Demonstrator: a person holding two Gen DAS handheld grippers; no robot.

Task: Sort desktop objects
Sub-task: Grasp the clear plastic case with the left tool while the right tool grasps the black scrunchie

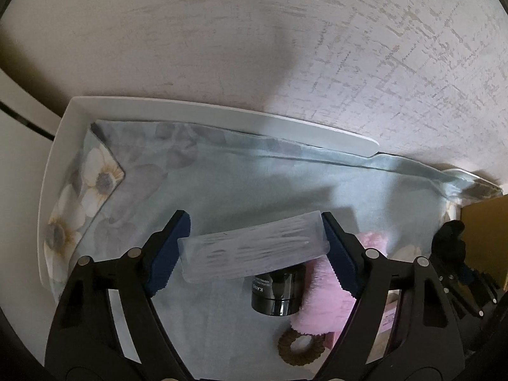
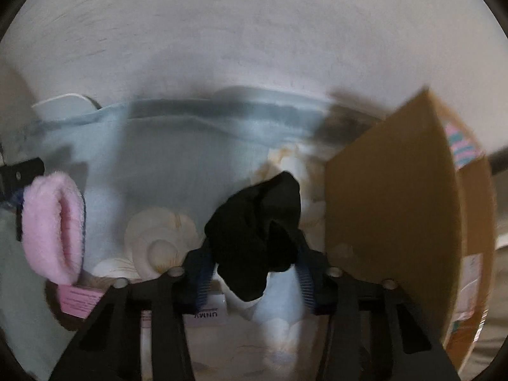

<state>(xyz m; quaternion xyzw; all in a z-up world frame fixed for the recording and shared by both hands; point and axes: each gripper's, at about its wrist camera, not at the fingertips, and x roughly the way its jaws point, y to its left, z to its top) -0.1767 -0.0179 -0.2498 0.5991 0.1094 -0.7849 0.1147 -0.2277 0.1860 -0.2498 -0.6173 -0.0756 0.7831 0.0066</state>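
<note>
The left gripper (image 1: 254,247) is clamping one clear plastic case (image 1: 254,249) above one black jar (image 1: 277,293) (one pink fluffy piece (image 1: 320,298) at its 3 o'clock); the right gripper (image 2: 254,273) is pinching one black cloth (image 2: 258,231), one cardboard box (image 2: 393,209) at 3 o'clock.

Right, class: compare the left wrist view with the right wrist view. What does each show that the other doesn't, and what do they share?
Only the left wrist view shows the left gripper clamping a clear plastic box, a black jar, a brown ring and the white tray.

Only the right wrist view shows the right gripper gripping a black cloth, seen close.

Both show the pink fluffy item, floral cloth and cardboard box.
</note>
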